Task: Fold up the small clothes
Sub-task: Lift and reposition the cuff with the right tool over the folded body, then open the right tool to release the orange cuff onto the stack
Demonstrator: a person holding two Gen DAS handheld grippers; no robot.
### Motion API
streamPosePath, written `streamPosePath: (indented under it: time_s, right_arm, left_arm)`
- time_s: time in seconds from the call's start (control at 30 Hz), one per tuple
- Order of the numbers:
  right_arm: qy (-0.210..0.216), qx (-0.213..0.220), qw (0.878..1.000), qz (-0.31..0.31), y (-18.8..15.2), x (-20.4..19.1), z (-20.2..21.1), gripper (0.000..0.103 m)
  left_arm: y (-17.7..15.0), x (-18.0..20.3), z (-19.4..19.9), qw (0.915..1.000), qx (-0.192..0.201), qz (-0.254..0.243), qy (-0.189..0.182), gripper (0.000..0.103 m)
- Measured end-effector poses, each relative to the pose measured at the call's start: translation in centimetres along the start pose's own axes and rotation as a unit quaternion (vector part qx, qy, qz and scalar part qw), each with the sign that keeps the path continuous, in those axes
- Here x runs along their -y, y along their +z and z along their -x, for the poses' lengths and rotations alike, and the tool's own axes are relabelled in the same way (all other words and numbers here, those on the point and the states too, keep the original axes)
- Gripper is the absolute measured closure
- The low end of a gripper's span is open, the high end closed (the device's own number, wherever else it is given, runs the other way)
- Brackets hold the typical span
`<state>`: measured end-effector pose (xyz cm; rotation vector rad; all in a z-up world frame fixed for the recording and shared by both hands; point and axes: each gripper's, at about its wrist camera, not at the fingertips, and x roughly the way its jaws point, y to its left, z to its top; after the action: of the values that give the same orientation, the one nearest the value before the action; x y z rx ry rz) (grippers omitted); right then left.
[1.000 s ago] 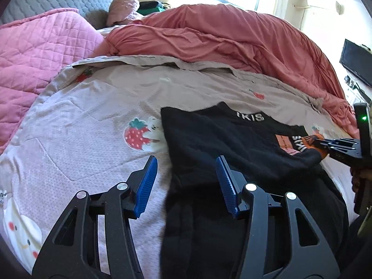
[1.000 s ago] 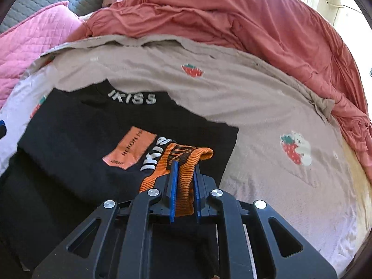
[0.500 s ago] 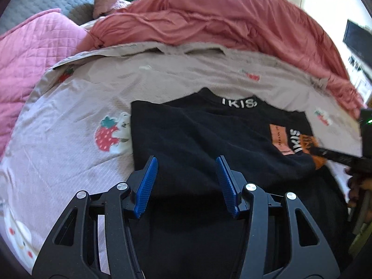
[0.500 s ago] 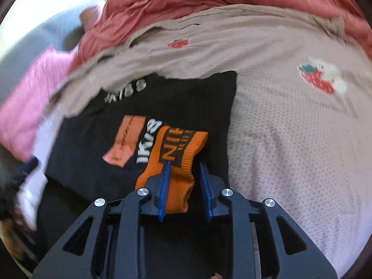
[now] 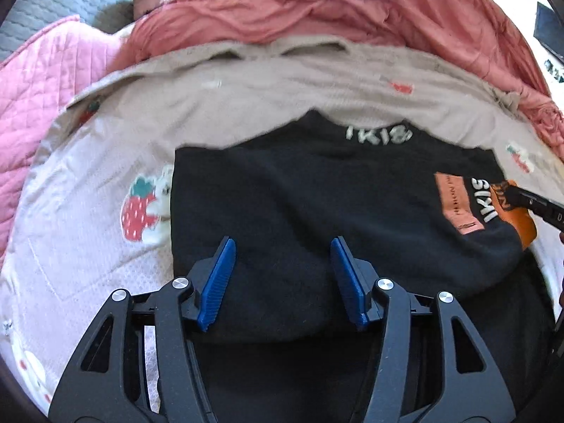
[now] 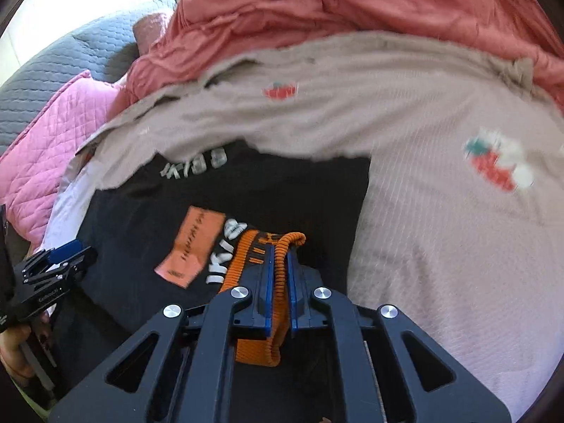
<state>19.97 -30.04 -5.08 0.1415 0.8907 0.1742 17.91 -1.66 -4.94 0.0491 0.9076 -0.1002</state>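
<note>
A black sweatshirt (image 5: 299, 204) with white lettering at the neck and an orange patch lies partly folded on the bed. Its orange ribbed cuff (image 6: 278, 268) is pinched between the blue pads of my right gripper (image 6: 279, 257), which is shut on it at the garment's right side. My left gripper (image 5: 282, 250) hovers over the sweatshirt's near left part with its jaws opening; black cloth lies below them and nothing is gripped. The right gripper (image 5: 535, 204) shows at the right edge of the left wrist view, on the cuff (image 5: 518, 218). The left gripper (image 6: 60, 257) appears at the left of the right wrist view.
The sweatshirt rests on a beige strawberry-print sheet (image 5: 105, 183). A red duvet (image 5: 335, 10) is heaped behind it, and a pink quilt (image 5: 42, 81) lies at the left with a grey headboard (image 6: 53, 74) beyond. A hand (image 6: 14, 352) holds the left gripper.
My left gripper moved right, from the sheet's edge to over the black sweatshirt. The right gripper loosened on the orange cuff, rolled, then clamped it again.
</note>
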Motion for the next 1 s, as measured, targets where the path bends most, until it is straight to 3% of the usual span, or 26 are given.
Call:
streamPosePath:
  time_s: [0.07, 0.13, 0.23, 0.3, 0.5, 0.6, 0.73, 1.0]
  right_arm:
    - [-0.026, 0.011, 0.999, 0.023, 0.4, -0.5, 0.4, 0.098]
    - [-0.046, 0.006, 0.998, 0.039, 0.4, -0.7, 0.2, 0.098]
    - [-0.076, -0.034, 0.996, 0.044, -0.2, -0.3, -1.6, 0.097]
    - [-0.079, -0.054, 0.995, 0.03, -0.8, 0.3, -2.6, 0.097]
    - [-0.079, -0.056, 0.995, 0.01, -0.9, 0.8, -2.3, 0.093]
    - [-0.103, -0.054, 0.993, 0.002, -0.9, 1.0, -1.6, 0.067]
    - [-0.088, -0.042, 0.995, 0.0, -0.6, 1.0, -0.3, 0.067]
    - [-0.05, -0.016, 0.997, 0.055, -0.9, -1.9, 2.1, 0.066]
  left_arm:
    - [0.3, 0.7, 0.4, 0.9998, 0.014, -0.013, -0.006, 0.05]
    - [0.4, 1.4, -0.2, 0.9997, 0.004, -0.025, -0.005, 0.049]
    - [0.1, 1.7, -1.9, 0.9993, -0.027, -0.025, 0.002, 0.049]
    - [-0.2, 1.8, -2.1, 0.9994, -0.027, -0.024, 0.003, 0.048]
    - [-0.3, 1.7, -2.0, 0.9993, -0.032, -0.02, 0.001, 0.047]
    - [-0.3, 1.6, -1.9, 0.9992, -0.035, -0.021, 0.002, 0.045]
    - [-0.4, 1.5, -1.8, 0.9992, -0.038, -0.016, 0.001, 0.044]
    - [-0.6, 1.6, -0.8, 0.9991, -0.037, -0.019, 0.013, 0.042]
